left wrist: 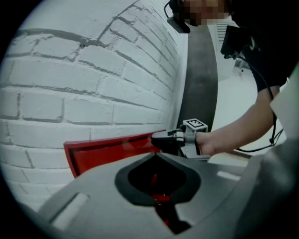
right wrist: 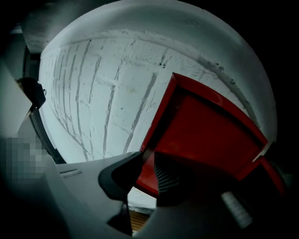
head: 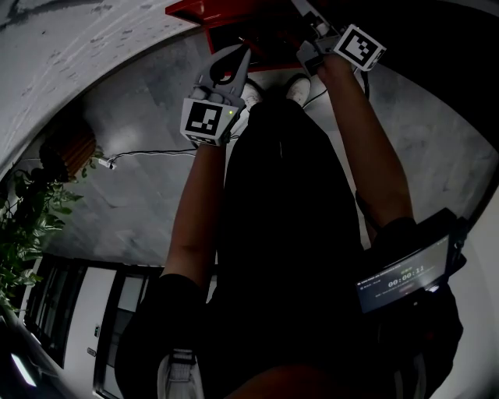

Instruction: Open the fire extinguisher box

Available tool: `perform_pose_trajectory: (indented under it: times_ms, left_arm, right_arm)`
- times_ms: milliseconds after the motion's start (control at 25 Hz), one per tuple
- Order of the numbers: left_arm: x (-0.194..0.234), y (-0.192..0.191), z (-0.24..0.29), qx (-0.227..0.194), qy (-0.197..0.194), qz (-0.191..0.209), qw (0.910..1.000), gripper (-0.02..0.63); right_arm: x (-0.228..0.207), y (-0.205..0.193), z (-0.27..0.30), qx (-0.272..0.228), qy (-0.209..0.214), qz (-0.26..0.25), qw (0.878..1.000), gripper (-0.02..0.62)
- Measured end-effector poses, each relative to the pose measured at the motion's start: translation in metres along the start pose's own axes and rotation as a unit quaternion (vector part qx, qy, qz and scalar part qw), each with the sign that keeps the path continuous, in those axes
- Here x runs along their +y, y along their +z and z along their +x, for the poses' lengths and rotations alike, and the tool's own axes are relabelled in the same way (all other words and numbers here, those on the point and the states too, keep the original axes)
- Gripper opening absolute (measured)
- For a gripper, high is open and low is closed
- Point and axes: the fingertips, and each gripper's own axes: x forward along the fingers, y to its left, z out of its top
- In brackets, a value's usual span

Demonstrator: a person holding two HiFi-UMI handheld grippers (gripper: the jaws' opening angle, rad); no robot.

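Black clothes (head: 273, 234), white shoes (head: 297, 86)

The fire extinguisher box (head: 195, 8) is cut off by the top edge of the head view, its lower part is hidden behind the left gripper (left wrist: 156, 155) in that gripper's view, and whether the right gripper (right wrist: 147, 161) jaws press on the box cannot be determined.
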Motion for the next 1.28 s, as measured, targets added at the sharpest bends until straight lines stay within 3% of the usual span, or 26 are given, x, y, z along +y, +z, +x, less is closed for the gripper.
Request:
perform_pose_trajectory:
  times_ms: [120,240,400,560,680,920,1280]
  left_arm:
    - [-0.001,-0.001,-0.006,-0.001,0.000,-0.006,1.0000,0.002]
    - [-0.019,0.017,-0.021,-0.010,-0.013,-0.016,0.9997,0.002]
    - [-0.067,0.073,-0.054,-0.030,-0.048,-0.016,0.9983,0.002]
    - [-0.088,0.131,-0.085,-0.061,-0.068,0.000,0.9958,0.002]
    - [-0.103,0.169,-0.110,-0.073,-0.076,0.016,0.9943,0.002]
    - [-0.132,0.225,-0.150,-0.078,-0.092,0.037,0.9920,0.002]
    - [-0.151,0.259,-0.179,-0.073,-0.104,0.024,0.9916,0.002]
  right_arm:
    - [0.006,-0.011,-0.011,0.021,-0.005,-0.035,0.999,0.037]
    - [0.044,-0.017,-0.031,0.058,-0.003,-0.147,0.987,0.009]
    - [0.135,-0.019,-0.066,0.100,0.049,-0.306,0.946,0.009]
    - [0.232,-0.018,-0.089,0.106,0.111,-0.402,0.903,0.009]
    - [0.289,-0.022,-0.111,0.114,0.138,-0.422,0.889,0.009]
    - [0.359,-0.025,-0.140,0.131,0.154,-0.423,0.883,0.009]
    - [0.410,-0.020,-0.153,0.150,0.156,-0.417,0.883,0.009]
